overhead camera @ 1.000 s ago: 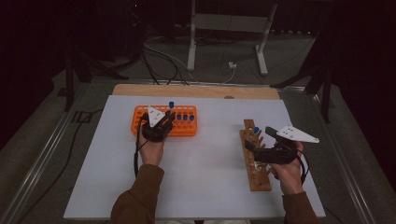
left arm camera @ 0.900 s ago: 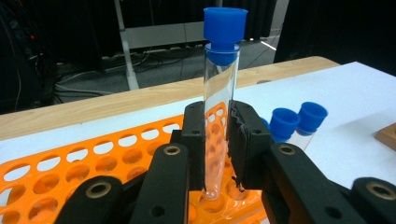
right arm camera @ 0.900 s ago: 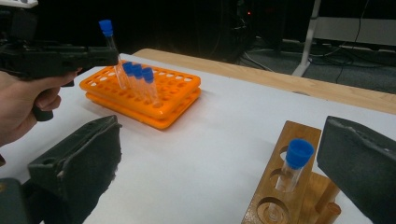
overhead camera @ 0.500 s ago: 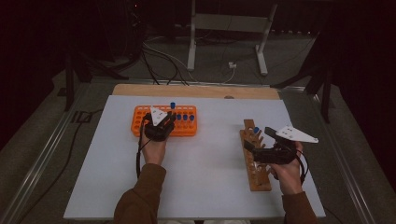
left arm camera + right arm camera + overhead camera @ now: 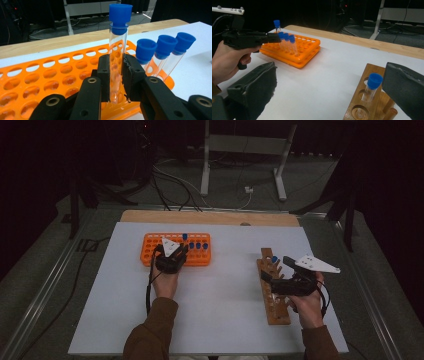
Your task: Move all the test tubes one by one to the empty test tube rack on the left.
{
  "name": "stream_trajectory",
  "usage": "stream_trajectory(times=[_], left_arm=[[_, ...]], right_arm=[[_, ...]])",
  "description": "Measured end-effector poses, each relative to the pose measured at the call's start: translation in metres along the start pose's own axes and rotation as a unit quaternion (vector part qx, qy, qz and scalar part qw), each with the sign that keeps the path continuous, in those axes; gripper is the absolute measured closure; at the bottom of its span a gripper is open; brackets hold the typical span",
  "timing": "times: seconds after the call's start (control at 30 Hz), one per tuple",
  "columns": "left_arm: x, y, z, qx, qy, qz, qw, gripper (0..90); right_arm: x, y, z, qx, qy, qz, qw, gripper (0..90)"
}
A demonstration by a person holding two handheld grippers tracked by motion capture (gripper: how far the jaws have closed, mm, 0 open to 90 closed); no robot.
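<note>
Since 1 s ago the left gripper [image 5: 117, 75] has barely shifted, tube w/ blue cap [image 5: 118, 47] a bit higher in the orange rack [image 5: 50, 77]. It's pinching that tube, bottom end at rack-hole level. Right gripper [image 5: 329, 92] spread wide by the wooden rack [image 5: 364, 100] on the desk [image 5: 220, 295], holding nothing.

The high view is looking forward and down from above the near edge of the white table [image 5: 215, 310], quite far. The left gripper view is looking very close at the orange rack [image 5: 50, 75] at far left. The right gripper view is facing left from the wooden rack [image 5: 362, 105], also showing that orange rack [image 5: 304, 50].
</note>
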State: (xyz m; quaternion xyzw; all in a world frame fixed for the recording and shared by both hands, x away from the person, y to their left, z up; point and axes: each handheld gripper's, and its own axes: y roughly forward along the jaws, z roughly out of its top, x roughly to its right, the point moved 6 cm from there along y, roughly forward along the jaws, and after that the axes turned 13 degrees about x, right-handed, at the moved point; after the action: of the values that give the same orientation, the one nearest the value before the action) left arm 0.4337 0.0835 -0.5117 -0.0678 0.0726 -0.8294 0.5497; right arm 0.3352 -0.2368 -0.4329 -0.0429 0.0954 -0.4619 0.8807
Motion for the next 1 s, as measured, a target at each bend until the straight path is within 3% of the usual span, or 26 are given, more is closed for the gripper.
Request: stream_trajectory(times=[0.27, 0.47, 1.0], left_arm=[[0.000, 0.002, -0.011, -0.010, -0.007, -0.001, 0.9999, 78.2], [0.002, 0.002, -0.013, -0.020, 0.010, -0.002, 0.9998, 78.3], [0.002, -0.001, -0.024, -0.042, 0.015, -0.004, 0.9990, 78.6]], right_arm=[[0.000, 0.000, 0.000, 0.001, 0.001, 0.001, 1.0000, 0.0], [0.000, -0.001, 0.000, 0.001, -0.001, 0.001, 1.0000, 0.0], [0.005, -0.003, 0.002, 0.006, 0.002, -0.007, 1.0000, 0.0]])
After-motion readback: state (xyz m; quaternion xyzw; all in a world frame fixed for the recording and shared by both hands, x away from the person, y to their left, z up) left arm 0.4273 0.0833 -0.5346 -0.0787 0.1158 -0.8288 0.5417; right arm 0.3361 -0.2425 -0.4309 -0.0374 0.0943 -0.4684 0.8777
